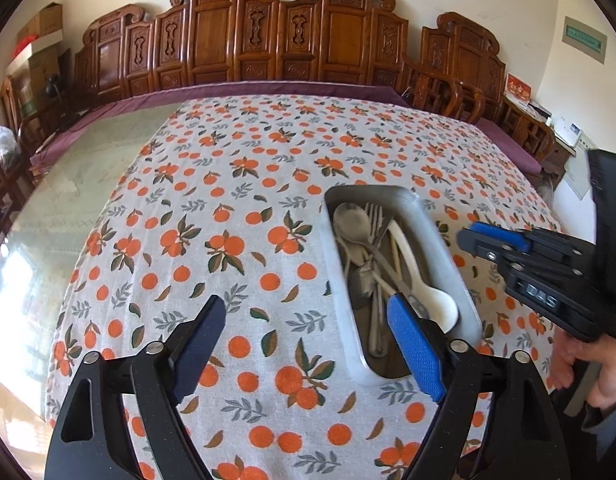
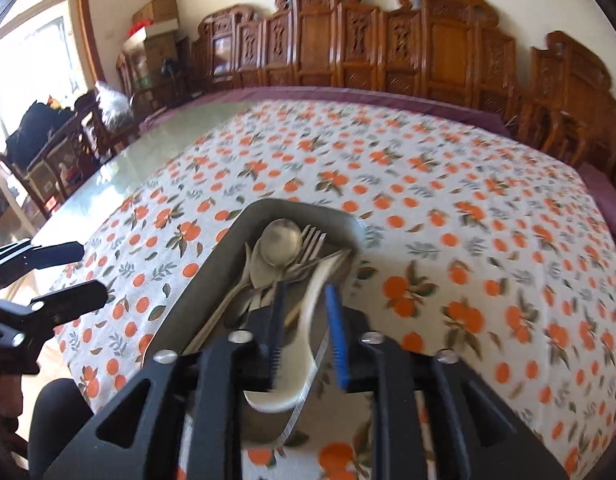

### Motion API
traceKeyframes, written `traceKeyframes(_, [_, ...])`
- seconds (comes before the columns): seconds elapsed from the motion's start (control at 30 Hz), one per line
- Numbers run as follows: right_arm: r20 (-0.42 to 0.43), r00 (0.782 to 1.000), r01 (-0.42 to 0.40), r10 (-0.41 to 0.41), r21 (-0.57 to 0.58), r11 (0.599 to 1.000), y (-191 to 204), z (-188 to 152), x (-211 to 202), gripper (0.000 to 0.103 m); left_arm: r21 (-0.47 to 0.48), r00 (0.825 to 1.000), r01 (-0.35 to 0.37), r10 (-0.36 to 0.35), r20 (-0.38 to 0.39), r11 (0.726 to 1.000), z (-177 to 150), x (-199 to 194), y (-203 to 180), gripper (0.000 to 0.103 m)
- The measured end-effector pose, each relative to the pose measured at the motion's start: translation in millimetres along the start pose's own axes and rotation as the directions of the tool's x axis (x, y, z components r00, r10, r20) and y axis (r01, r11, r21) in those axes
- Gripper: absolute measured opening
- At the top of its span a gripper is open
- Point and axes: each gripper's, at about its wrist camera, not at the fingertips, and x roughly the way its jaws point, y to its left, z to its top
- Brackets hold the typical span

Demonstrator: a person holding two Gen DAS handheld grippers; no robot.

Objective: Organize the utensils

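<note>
A metal tray [image 1: 339, 292] [image 2: 204, 292] sits on the orange-print tablecloth and holds several utensils. Among them are a metal spoon [image 1: 351, 220] [image 2: 280, 240], forks [image 1: 373, 216] [image 2: 313, 240] and a white spoon [image 1: 439, 304] [image 2: 292, 380]. My left gripper [image 1: 308, 308] [image 2: 82, 272] hangs open and empty just left of the tray's near end, its right finger over the tray. My right gripper [image 2: 306, 292] [image 1: 473, 236] is above the tray's near end. Its blue pads stand apart on either side of the white spoon's handle, which lies in the tray, not pinched.
The tablecloth [image 1: 244, 184] covers most of a glass-topped table, with bare glass [image 1: 80, 184] showing at the left. Carved wooden chairs [image 1: 268, 40] line the far side. A person's hand [image 1: 587, 360] holds the right gripper's handle at the right edge.
</note>
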Motion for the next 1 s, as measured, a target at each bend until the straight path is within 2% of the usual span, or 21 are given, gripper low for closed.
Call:
traceKeyframes(0.07, [0.027, 1.0, 0.013, -0.014, 0.019, 1.0, -6.9, -6.0, -18.3, 0.047, 0.003, 1.0, -0.001, 0.001, 0.016, 1.0, 0.7, -5.8, -6.0, 0.088])
traceKeyframes(0.13, [0.047, 0.998, 0.034, -0.036, 0.036, 0.999, -14.7, -13.1, -35.9, 0.059, 0.011, 0.999, -0.012, 0.011, 0.034, 1.0, 0.2, -12.6, -15.8, 0.09])
traceKeyframes(0.2, [0.064, 0.996, 0.056, -0.059, 0.051, 0.997, -21.8, -18.7, -49.8, 0.077, 0.02, 0.998, -0.023, 0.021, 0.053, 1.0, -1.0, -20.2, -27.5, 0.093])
traceKeyframes(0.4, [0.095, 0.989, 0.104, -0.113, 0.089, 0.991, -45.1, -41.2, -89.7, 0.1, 0.051, 0.997, -0.025, 0.021, 0.078, 0.998, -9.2, -39.3, -63.9, 0.095])
traceKeyframes(0.6, [0.141, 0.976, 0.15, -0.167, 0.125, 0.981, -60.5, -60.9, -137.1, 0.1, 0.061, 0.996, -0.016, 0.011, 0.093, 0.998, -18.7, -58.2, -96.8, 0.095])
traceKeyframes(0.83, [0.218, 0.957, 0.158, -0.191, 0.158, 0.975, -64.1, -69.8, -197.0, 0.1, 0.07, 0.989, -0.019, 0.008, 0.147, 0.997, -19.1, -98.1, -125.6, 0.095])
traceKeyframes(1.0, [0.282, 0.934, 0.184, -0.221, 0.152, 0.971, -55.3, -69.2, -237.1, 0.1, 0.077, 0.98, -0.02, 0.005, 0.197, 0.997, -15.0, -132.8, -138.5, 0.095])
